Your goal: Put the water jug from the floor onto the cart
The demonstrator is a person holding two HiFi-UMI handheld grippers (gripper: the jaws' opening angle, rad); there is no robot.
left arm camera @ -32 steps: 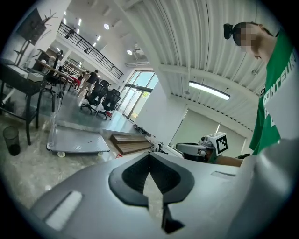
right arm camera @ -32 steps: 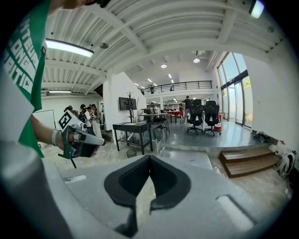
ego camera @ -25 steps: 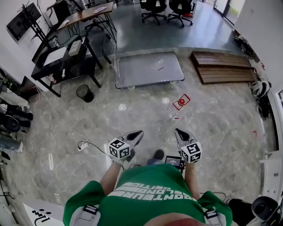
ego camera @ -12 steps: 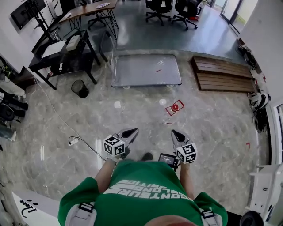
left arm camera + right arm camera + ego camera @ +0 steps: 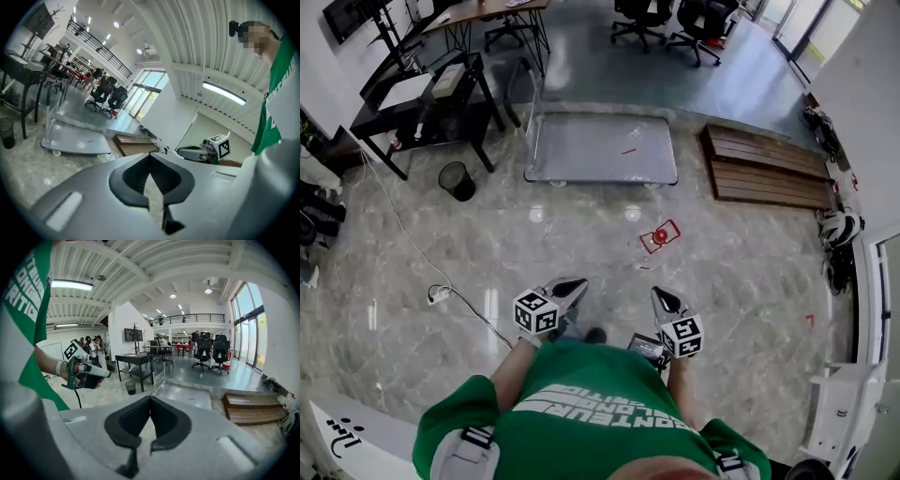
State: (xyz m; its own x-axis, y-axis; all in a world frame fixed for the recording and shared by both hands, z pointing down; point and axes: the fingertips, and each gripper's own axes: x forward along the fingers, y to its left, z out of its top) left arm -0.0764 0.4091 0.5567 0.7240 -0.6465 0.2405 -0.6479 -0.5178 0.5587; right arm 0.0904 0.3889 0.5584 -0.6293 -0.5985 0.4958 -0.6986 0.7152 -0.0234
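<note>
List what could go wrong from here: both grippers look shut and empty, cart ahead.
1. No jug shows in any view, so it has to be found first.
2. The red object lies on the floor between the person and the cart: a likely trip risk under load.
3. The left gripper and right gripper are both shut and must open before any grasp.

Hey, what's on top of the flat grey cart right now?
Only a small red item shows on the cart, too small to identify. Its deck is otherwise bare and fully in view; the space underneath is hidden.
</note>
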